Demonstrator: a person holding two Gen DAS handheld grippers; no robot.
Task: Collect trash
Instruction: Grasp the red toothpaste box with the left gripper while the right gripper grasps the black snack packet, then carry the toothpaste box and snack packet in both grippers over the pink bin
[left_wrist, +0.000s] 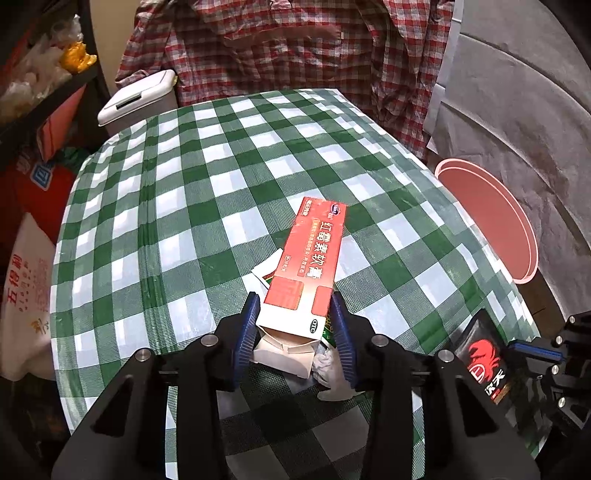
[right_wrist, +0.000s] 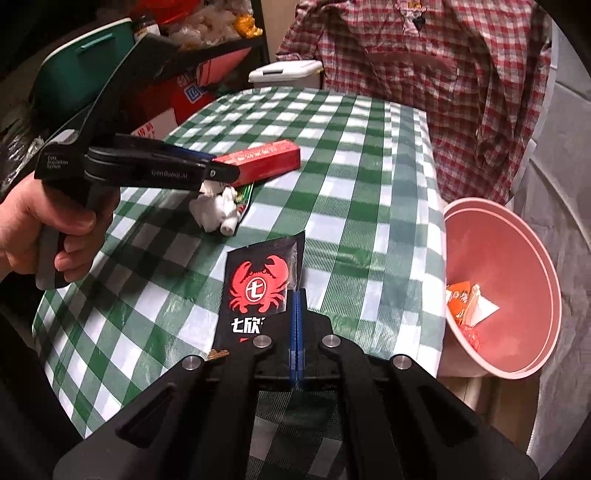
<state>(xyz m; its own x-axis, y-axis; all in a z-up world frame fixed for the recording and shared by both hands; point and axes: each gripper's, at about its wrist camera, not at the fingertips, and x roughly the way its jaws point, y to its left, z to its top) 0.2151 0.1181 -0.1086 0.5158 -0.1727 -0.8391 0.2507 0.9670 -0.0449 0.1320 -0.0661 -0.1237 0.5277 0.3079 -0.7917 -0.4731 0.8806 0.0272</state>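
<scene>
A red and white ointment box (left_wrist: 306, 260) lies on the green checked tablecloth (left_wrist: 177, 206). My left gripper (left_wrist: 295, 314) has its blue pads on both sides of the box's open near end, shut on it; it also shows in the right wrist view (right_wrist: 221, 171) with the box (right_wrist: 266, 158). Crumpled white tissue (right_wrist: 216, 210) and a green wrapper (right_wrist: 244, 199) lie under it. My right gripper (right_wrist: 297, 295) is shut on the edge of a black crab-logo packet (right_wrist: 258, 288), also seen at the right in the left wrist view (left_wrist: 484, 354).
A pink basin (right_wrist: 517, 258) with orange wrappers (right_wrist: 461, 302) stands off the table's right edge. A white lidded bin (left_wrist: 136, 99) stands beyond the far left corner. A checked shirt (left_wrist: 295, 48) hangs behind. Shelves and bags crowd the left.
</scene>
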